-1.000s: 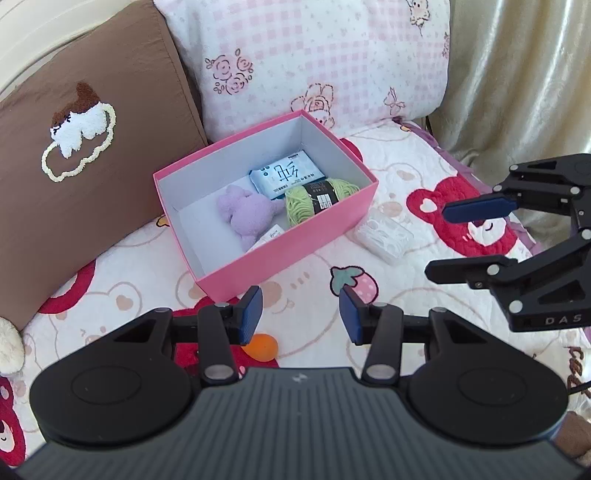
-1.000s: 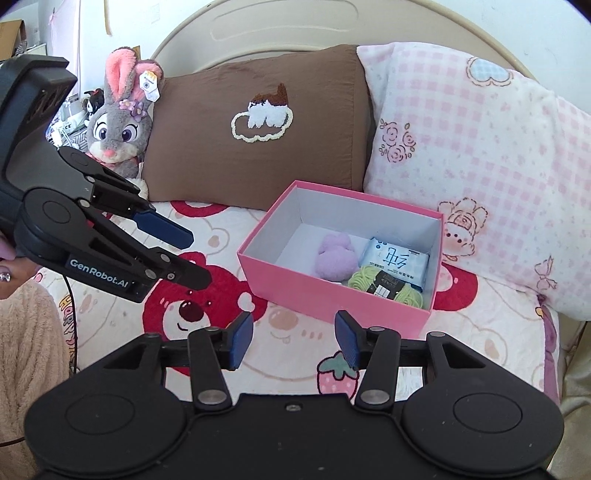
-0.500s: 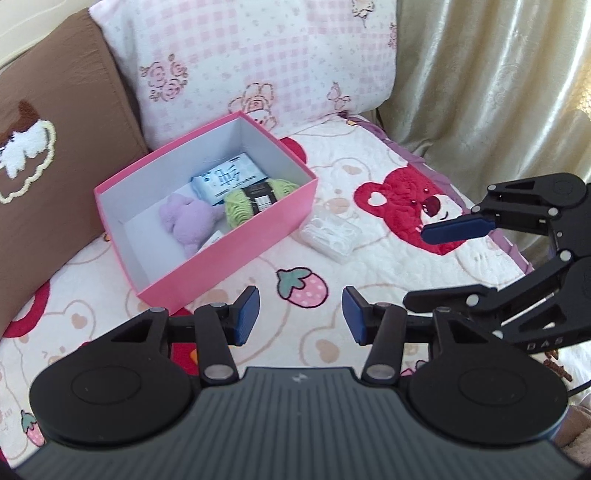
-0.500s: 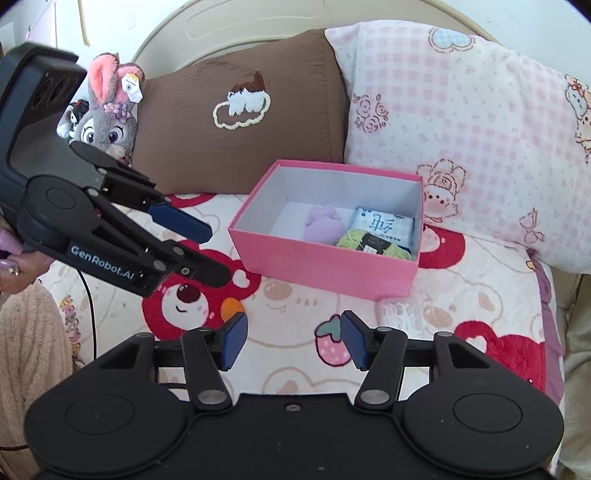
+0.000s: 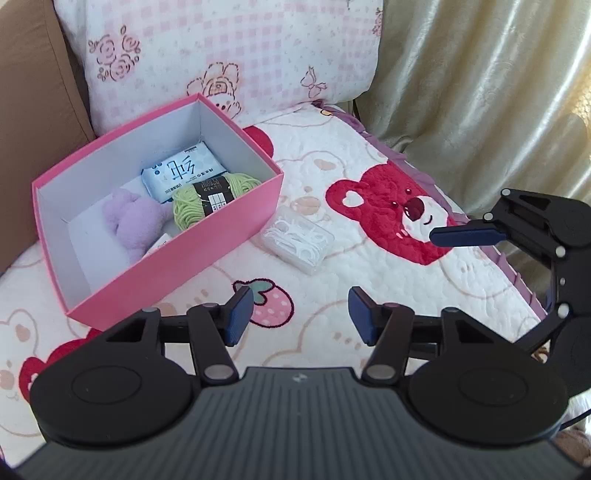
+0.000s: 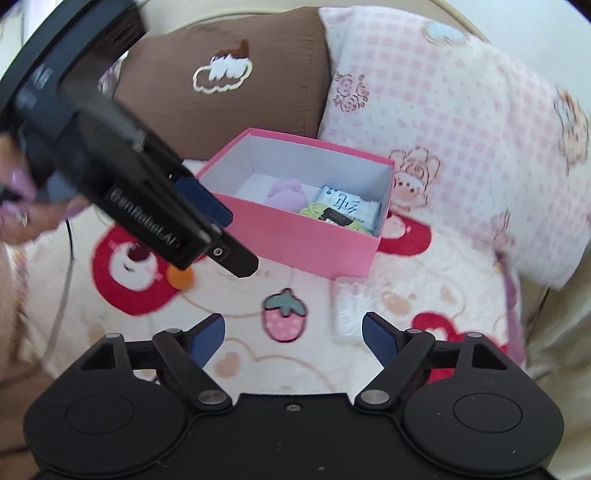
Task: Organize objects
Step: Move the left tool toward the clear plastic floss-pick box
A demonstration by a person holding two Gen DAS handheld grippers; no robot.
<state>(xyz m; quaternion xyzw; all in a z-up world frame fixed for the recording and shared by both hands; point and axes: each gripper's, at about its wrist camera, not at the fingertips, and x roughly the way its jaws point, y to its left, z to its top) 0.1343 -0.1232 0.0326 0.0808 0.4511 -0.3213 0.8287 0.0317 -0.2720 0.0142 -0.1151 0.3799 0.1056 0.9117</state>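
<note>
We are reading "GenRobot.AI" on our left gripper. Both it and our right gripper are opening, gripping nothing, the clear case lying beside the pink box.

Bright daylight glows through the shiny beige curtain. The left wrist view is sharp, bowed at its edges. The right wrist view is motion-blurred, worst at its rim.

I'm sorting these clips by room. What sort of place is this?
Most likely a bedroom, on a bed: a brown pillow and a pink checked pillow lean against a curved headboard, and a pink box sits on a bear-print quilt.
</note>
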